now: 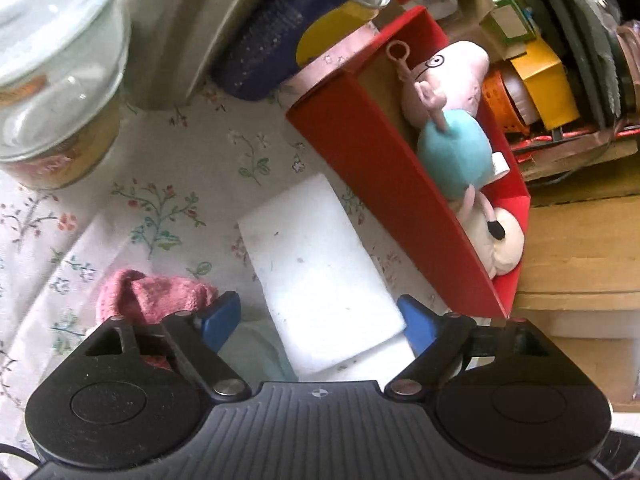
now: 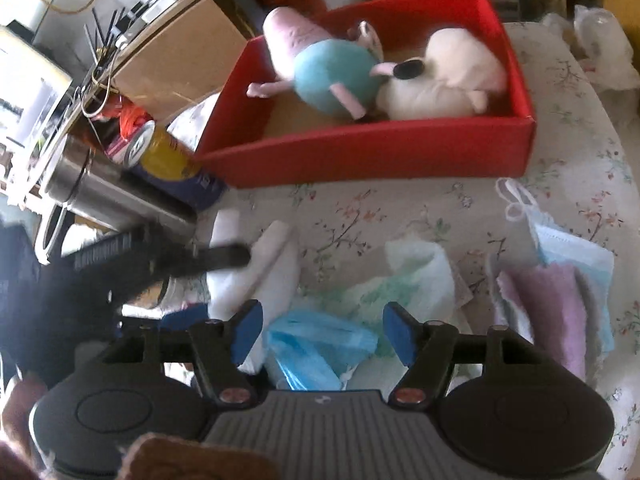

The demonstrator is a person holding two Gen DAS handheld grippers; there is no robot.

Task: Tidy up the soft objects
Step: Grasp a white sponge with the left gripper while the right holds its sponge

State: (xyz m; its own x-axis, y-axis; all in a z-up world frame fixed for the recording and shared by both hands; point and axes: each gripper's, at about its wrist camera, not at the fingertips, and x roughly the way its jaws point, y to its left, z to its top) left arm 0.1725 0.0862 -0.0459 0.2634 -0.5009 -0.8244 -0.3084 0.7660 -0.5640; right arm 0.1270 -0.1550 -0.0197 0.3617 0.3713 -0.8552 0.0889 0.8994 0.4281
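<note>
Floral tablecloth [image 1: 168, 208]: white sponge [image 1: 320, 280] beside red box [image 1: 384, 184].

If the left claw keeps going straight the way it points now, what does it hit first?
Most likely the white sponge: it lies flat on the tablecloth directly between the open left claw fingers. The red box sits off to the right of that line, though depth is hard to judge.

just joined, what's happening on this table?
A person with two handheld grippers is sorting soft items into the red box, which already holds a pink-and-teal plush and a white plush. The left gripper is open around a white sponge block. The right gripper is open over a blue plastic bag.
</note>
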